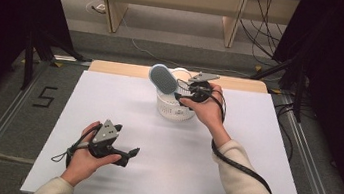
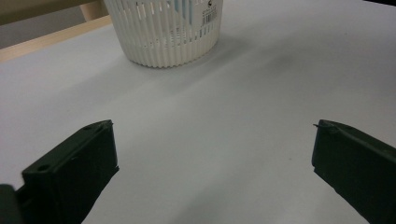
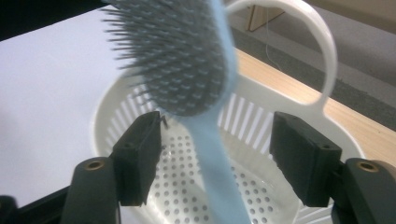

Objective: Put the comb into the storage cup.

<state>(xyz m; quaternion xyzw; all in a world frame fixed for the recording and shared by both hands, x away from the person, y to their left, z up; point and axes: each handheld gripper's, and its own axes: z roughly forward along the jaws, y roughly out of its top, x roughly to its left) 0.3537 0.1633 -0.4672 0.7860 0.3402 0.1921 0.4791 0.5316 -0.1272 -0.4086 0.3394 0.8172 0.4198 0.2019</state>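
R gripper [image 3: 217, 154] seen spread; blue hairbrush [image 3: 196, 70] stands between its jaws, untouched, handle down in white basket [image 3: 280, 116]. L gripper [image 2: 212, 154] spread, nothing between; basket ahead.

In the right gripper view we lose the blurred hairbrush [image 3: 187, 60] handle past the bottom edge, and in the left gripper view the top edge cuts off the white basket [image 2: 168, 37], its contents unreadable.
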